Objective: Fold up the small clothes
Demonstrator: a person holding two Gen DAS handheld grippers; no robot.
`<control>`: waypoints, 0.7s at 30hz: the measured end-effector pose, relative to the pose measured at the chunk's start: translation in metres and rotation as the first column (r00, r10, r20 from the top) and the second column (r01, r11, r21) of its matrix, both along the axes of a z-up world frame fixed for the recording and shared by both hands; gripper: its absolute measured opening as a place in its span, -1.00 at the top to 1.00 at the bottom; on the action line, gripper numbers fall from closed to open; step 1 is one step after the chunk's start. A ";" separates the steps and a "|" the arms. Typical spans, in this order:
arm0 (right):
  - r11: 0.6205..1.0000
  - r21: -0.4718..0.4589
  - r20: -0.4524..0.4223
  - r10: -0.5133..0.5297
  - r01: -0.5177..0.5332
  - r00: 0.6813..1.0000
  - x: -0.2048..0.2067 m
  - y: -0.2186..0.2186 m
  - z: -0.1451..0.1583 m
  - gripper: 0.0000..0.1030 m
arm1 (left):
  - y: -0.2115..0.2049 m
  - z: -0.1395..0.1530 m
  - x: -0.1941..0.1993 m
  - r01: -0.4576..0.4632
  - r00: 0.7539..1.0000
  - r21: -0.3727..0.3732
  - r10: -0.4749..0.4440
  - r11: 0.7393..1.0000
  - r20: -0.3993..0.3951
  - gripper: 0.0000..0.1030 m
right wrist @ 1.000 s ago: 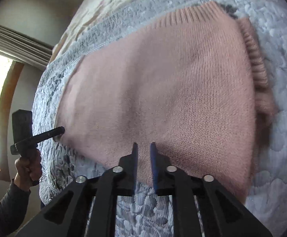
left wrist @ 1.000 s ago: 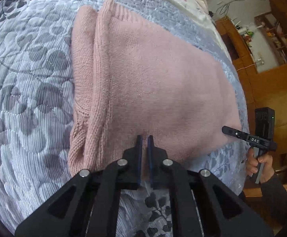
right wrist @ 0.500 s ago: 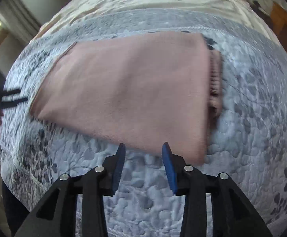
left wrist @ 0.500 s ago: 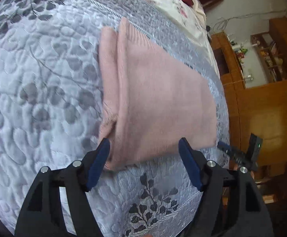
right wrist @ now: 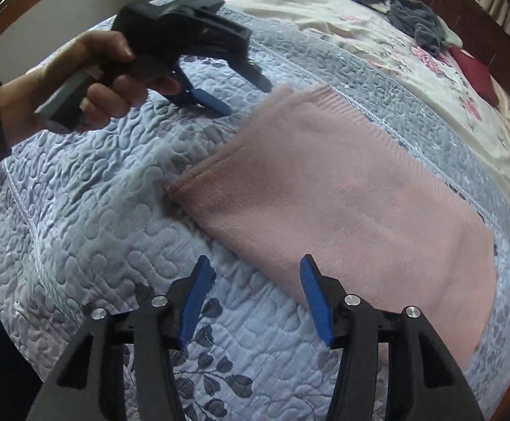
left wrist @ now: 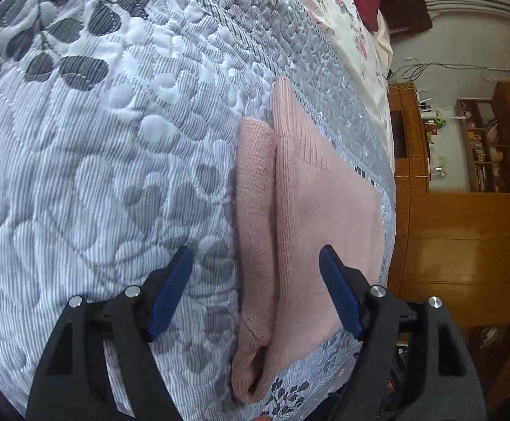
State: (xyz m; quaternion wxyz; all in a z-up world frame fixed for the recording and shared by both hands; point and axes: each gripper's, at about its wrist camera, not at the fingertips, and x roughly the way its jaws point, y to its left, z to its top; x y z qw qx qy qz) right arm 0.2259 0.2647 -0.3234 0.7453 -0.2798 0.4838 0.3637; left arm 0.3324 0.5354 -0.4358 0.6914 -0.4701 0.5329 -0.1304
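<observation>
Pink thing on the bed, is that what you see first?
Yes: the pink sweater lies folded on the grey quilt, near its edge. Next come the blue-tipped tongs, both open above the quilt: the right tongs up close, and the left tongs held in a hand beyond.

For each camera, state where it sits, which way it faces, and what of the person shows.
Left wrist: on the left claw, open, looking along the pink sweater on the quilt toward a wooden cabinet; no hand visible.
Right wrist: on the right claw, open, facing across the sweater toward the bed's far end; shows the left hand holding its claw.
Shared: sweater, quilt.
</observation>
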 end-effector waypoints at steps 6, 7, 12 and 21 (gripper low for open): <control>1.000 0.000 -0.002 0.018 -0.018 1.000 0.005 0.023 -0.011 -0.04 | -0.004 -0.009 0.026 0.028 0.999 -0.035 -0.027 0.999 0.022 -0.42; 1.000 0.000 -0.004 0.018 -0.018 1.000 0.006 0.026 -0.013 -0.04 | -0.006 -0.011 0.031 0.036 0.999 -0.033 -0.035 0.999 0.024 -0.42; 0.999 -0.010 0.013 0.037 -0.037 0.999 0.007 0.037 -0.024 -0.04 | -0.011 -0.016 0.054 0.070 0.997 -0.043 -0.069 0.997 0.034 -0.42; 0.992 -0.097 0.165 0.100 -0.085 0.981 -0.013 0.050 -0.051 -0.16 | -0.032 -0.021 0.084 0.108 0.994 -0.046 -0.107 0.993 0.032 -0.33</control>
